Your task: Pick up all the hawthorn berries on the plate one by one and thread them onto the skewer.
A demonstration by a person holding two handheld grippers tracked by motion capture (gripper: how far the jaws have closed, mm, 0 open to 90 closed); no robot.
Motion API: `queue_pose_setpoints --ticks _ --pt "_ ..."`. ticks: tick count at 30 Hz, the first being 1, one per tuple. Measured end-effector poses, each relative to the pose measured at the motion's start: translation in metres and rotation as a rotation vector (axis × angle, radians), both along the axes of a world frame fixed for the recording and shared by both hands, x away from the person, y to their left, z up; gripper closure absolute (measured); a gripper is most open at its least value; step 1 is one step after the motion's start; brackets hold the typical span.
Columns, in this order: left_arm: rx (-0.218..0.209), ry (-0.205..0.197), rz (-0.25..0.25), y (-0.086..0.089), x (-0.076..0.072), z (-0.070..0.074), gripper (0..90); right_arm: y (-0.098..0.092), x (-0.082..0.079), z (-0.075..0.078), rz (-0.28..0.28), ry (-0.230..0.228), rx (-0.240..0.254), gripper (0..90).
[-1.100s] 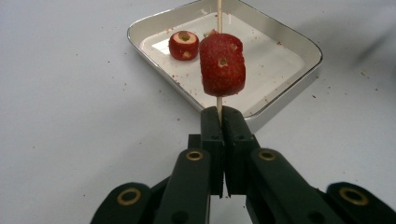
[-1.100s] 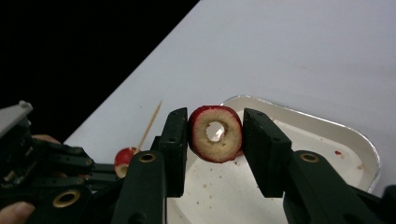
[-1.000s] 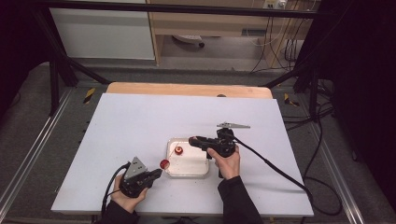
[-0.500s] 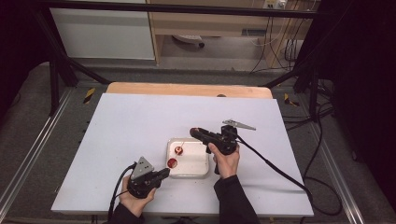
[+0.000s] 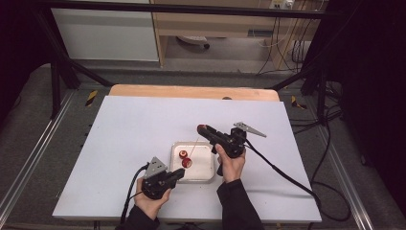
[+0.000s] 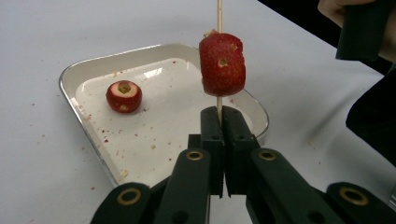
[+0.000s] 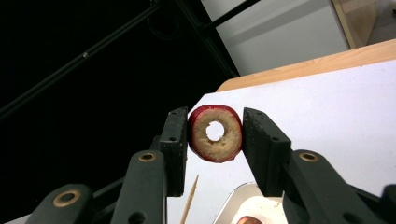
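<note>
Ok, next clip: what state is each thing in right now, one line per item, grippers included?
Left gripper: shut on the skewer's lower end.
Skewer: upright, one red piece threaded on.
Threaded piece: on the skewer, above the tray.
Right gripper: shut on a cored ring, lifted.
Cored ring: off the skewer.
Tray: holds one loose piece.

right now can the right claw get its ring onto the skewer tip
Probably yes: the right claw holds the ring with its hole unblocked, and the skewer tip stands bare above the threaded piece.

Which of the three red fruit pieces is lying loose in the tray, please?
The small cored piece on the tray floor; another is threaded on the skewer, the third sits between the right tongs.
</note>
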State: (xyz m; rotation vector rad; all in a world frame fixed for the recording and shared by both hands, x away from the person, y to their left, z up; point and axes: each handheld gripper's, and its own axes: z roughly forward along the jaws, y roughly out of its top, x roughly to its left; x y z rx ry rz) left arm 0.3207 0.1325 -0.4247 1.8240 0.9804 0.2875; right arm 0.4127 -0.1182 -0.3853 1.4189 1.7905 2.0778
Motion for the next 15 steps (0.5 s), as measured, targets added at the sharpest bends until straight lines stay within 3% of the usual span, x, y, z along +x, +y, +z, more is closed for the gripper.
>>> queue_pose_setpoints --ticks 15 --pt "-0.026 -0.009 0.020 -0.0100 0.0030 -0.0001 87.9 0.0025 -0.0017 -0.0036 -0.022 -0.018 0.057 62.4"
